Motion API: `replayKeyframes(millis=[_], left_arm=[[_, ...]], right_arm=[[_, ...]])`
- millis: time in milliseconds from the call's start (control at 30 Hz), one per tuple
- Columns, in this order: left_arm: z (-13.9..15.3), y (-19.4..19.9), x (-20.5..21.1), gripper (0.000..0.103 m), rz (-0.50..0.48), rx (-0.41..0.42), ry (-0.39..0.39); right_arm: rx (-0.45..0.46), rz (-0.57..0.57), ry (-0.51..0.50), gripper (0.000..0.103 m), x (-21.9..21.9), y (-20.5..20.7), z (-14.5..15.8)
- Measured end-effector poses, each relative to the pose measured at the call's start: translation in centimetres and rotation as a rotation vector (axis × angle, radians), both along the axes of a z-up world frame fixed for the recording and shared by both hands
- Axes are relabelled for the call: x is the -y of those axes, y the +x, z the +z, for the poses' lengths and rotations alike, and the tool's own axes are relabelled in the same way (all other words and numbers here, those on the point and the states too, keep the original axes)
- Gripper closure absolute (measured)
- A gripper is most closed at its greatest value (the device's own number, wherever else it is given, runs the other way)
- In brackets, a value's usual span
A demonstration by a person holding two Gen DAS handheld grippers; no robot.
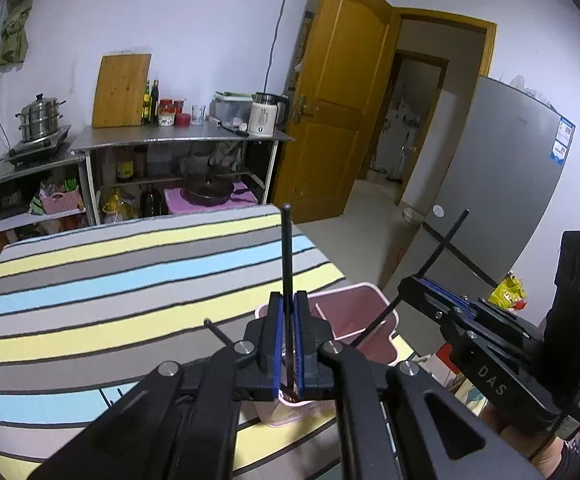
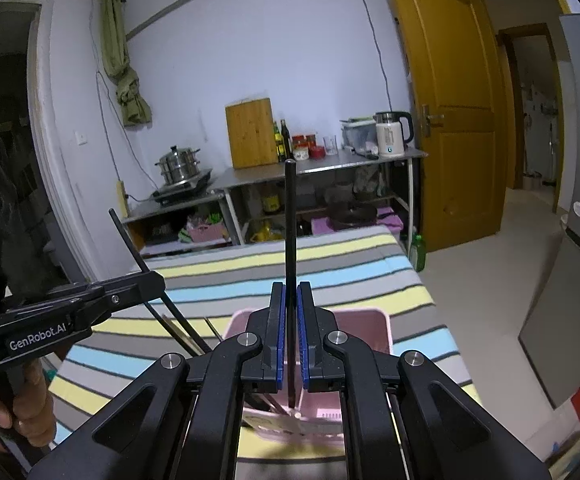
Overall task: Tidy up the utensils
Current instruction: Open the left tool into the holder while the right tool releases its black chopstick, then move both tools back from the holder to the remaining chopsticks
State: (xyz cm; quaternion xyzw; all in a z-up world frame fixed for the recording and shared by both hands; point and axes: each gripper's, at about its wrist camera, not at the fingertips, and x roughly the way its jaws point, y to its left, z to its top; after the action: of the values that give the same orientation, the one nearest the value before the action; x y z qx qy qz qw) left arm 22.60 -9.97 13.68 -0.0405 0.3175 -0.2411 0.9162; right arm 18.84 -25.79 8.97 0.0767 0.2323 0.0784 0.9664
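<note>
Left hand-held gripper point(image 1: 285, 344) pinched on a black chopstick point(image 1: 286, 256), blue pads point(image 1: 275, 344) pressed against the shaft low down, stick upright with its lower tip just above or inside the pink holder point(image 1: 364, 300). Right hand-held gripper point(image 2: 291, 344) likewise clamped on a second chopstick point(image 2: 290, 220), upright, tip down at the same pink holder point(image 2: 374, 324). Holder sitting at the near edge of the striped counter point(image 1: 109, 280), a few more sticks point(image 2: 185, 334) lying loose just beside it. Likely trouble from here — two thin, smooth sticks going into one small container at once, and the grippers close enough to knock together. Grip low on a long shaft, so probably easy to swivel in the pads on catching the rim or an inner divider. Light plastic holder near the counter's edge, likely to tip or slide off under a sideways push. Released too high, a stick could bounce out — possibly onto the floor point(image 2: 490, 240).
</note>
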Motion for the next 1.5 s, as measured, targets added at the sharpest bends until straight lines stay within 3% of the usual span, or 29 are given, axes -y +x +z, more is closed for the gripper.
replayKeyframes(millis=[433, 667, 1067, 1500], left_arm=[[-1.9, -1.0, -0.3, 0.097, -0.012, -0.041, 0.001], [-0.8, -2.8, -1.5, 0.097, 0.003, -0.014, -0.024], [0.0, -7.4, -4.5, 0.097, 0.06, 0.038, -0.032], [-1.3, -10.7, -7.5, 0.097, 0.125, 0.041, -0.032]], right_arm=[[-0.096, 0.008, -0.012, 0.097, -0.1, 0.1, -2.8], [-0.068, -0.015, -0.019, 0.088, 0.1, -1.8, -1.9], [-0.002, 0.003, -0.057, 0.086, -1.8, -6.5, -0.3], [-0.017, 0.078, -0.078, 0.086, -5.0, -9.5, -1.3]])
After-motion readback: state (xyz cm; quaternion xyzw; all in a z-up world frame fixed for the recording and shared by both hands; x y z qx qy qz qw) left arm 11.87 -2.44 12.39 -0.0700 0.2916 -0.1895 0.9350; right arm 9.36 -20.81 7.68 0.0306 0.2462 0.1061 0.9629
